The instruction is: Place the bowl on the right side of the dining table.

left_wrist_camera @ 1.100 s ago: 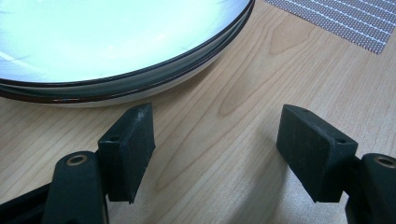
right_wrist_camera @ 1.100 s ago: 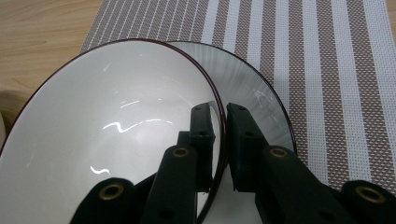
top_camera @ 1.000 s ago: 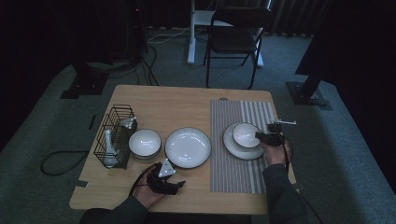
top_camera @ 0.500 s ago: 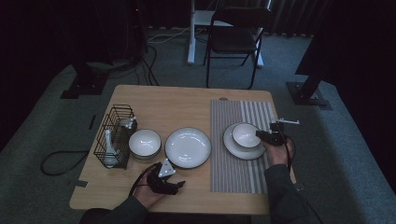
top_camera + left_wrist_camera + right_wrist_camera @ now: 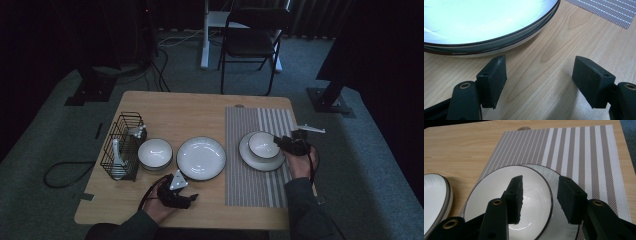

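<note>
Setting table, status as it stands:
bowl on mat: small bowl [image 5: 263, 144] sits in the saucer plate [image 5: 260, 159] on the striped placemat [image 5: 257, 175], right side of the table [image 5: 200, 107]. Placement looks done.
right gripper: right gripper [image 5: 540, 195] straddles the bowl rim [image 5: 548, 195], jaws about half apart and just been opening, pads clear of the rim as far as I can tell, so nothing gripped (reads as a release).
left gripper: left gripper [image 5: 539, 80] rests low on the wood just in front of the centre plate [image 5: 201, 157], jaws wide, nothing between them.
left to do: centre plate and the second bowl [image 5: 155, 152] sit on bare wood; wire rack [image 5: 121, 145] at far left holds pale utensils. My guess is these go next.
progress: roughly one setting placed, the rest pending.
writing: no brand, label or text readable anywhere (too dark in the high view).
</note>
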